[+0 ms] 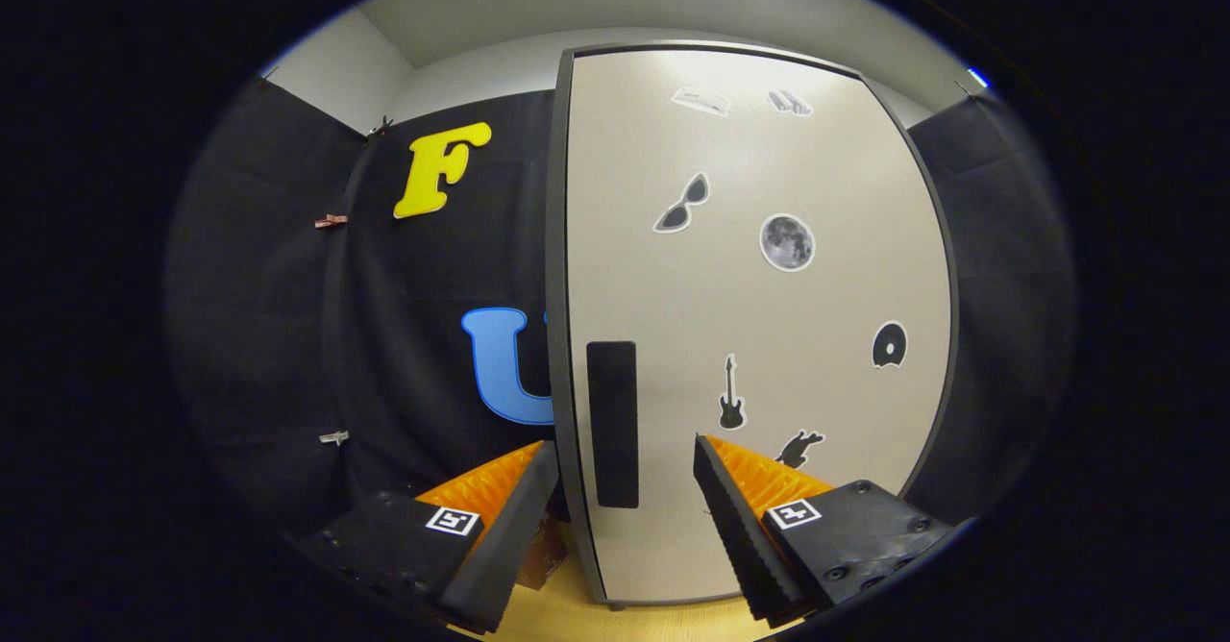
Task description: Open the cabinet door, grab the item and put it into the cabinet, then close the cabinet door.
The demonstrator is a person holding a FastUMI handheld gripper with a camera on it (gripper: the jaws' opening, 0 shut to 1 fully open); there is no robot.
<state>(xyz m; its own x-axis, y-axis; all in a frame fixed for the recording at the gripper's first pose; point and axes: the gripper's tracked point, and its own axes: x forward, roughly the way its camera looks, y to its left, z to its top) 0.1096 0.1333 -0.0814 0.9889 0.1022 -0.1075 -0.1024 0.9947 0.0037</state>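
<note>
A tall cabinet (759, 315) with a pale door stands right ahead of me, its door shut flat against the dark frame. Small stickers dot the door. A dark vertical handle (613, 423) sits near the door's left edge, low down. My gripper (625, 459) is open, and the handle lies between its two fingers, a little beyond the tips. The left finger (514, 517) reaches past the door's left edge; the right finger (735, 517) is in front of the door panel. A brownish thing (538, 551) peeks out behind the left finger at the cabinet's foot; I cannot tell what it is.
Black cloth walls hang to the left (288, 334) and right (1009, 286) of the cabinet. A light wooden surface (596, 613) shows below the cabinet between the fingers. Small clips (331, 221) hold the cloth on the left.
</note>
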